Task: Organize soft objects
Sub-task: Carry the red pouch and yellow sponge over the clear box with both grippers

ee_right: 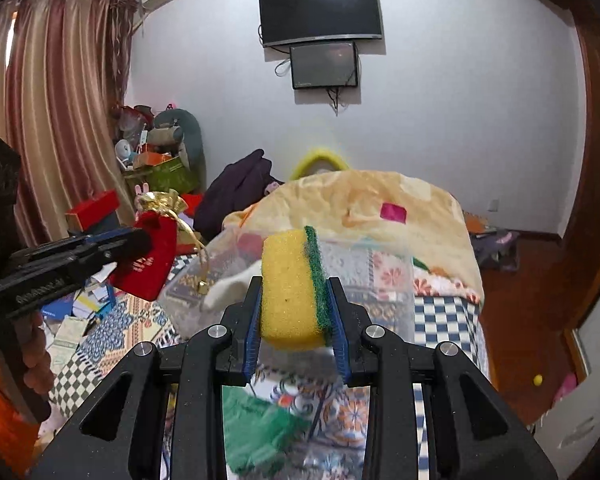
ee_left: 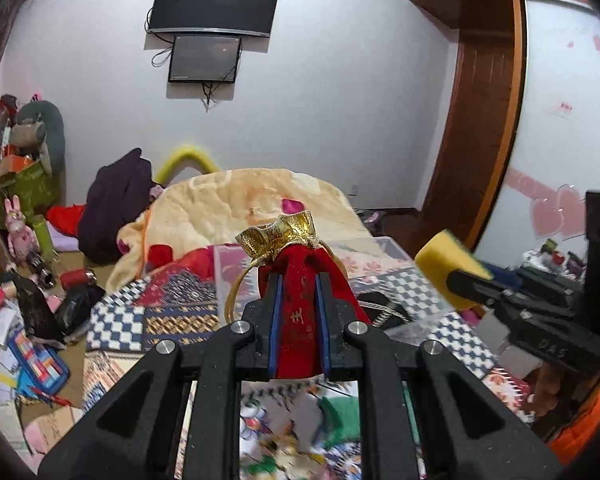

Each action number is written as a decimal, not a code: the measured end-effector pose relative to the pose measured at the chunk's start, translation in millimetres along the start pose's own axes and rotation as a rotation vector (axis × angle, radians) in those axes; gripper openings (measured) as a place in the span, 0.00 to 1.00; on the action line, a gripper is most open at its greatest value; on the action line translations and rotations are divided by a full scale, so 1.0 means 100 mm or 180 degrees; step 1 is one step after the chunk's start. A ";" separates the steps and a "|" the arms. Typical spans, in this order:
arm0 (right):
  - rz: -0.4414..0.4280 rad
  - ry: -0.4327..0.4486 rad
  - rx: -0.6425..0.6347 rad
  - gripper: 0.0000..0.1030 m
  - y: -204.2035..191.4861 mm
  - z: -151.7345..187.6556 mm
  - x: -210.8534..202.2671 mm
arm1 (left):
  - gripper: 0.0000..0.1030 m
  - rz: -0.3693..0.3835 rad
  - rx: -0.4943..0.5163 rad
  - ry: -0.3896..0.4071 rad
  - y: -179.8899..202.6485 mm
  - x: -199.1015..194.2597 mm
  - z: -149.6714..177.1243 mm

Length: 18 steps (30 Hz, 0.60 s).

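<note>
My left gripper (ee_left: pixel 299 280) is shut on a red velvet pouch (ee_left: pixel 300 320) with a gold top and gold cord, held up above the bed. The same pouch (ee_right: pixel 150 256) shows at the left of the right wrist view, clamped in the left gripper (ee_right: pixel 140 244). My right gripper (ee_right: pixel 296 284) is shut on a yellow sponge (ee_right: pixel 286 292) with a green scouring side. In the left wrist view that sponge (ee_left: pixel 446 268) sticks out of the right gripper (ee_left: pixel 456 280) at the right. A clear plastic box (ee_right: pixel 380 280) lies on the bed just beyond the sponge.
A patchwork bedspread (ee_left: pixel 172 320) covers the bed, with a cream blanket (ee_left: pixel 240 208) heaped at its far end. Green cloth (ee_right: pixel 256 428) lies below the right gripper. The floor (ee_left: pixel 28 340) on the left is littered with papers and boxes. A wooden wardrobe (ee_left: pixel 492 120) stands right.
</note>
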State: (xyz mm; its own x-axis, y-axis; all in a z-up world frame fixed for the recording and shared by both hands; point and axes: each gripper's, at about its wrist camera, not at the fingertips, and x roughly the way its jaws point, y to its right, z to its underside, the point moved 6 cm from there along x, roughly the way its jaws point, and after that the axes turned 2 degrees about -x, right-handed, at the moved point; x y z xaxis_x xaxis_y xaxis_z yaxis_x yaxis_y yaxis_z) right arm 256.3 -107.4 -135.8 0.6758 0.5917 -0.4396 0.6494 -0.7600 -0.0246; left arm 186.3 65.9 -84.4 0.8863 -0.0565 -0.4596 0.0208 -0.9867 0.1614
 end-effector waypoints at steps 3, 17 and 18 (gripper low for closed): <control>-0.0001 -0.0006 -0.0021 0.27 -0.01 -0.05 0.06 | 0.15 -0.0080 0.0036 -0.0033 -0.06 0.12 -0.02; -0.0088 -0.0407 -0.0058 0.27 -0.07 0.03 0.51 | 0.15 -0.0177 -0.0045 -0.0446 -0.25 0.71 0.22; -0.0079 -0.0441 -0.0067 0.27 -0.07 0.04 0.54 | 0.15 -0.0173 -0.0051 -0.0472 -0.23 0.73 0.23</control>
State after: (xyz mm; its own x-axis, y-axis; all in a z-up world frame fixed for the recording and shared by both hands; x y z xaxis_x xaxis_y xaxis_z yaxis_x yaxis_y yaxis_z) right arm 286.7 -71.1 -163.1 0.6058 0.5663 -0.5589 0.6734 -0.7390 -0.0189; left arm 240.0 81.0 -142.3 0.8056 -0.0262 -0.5919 0.0753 -0.9864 0.1462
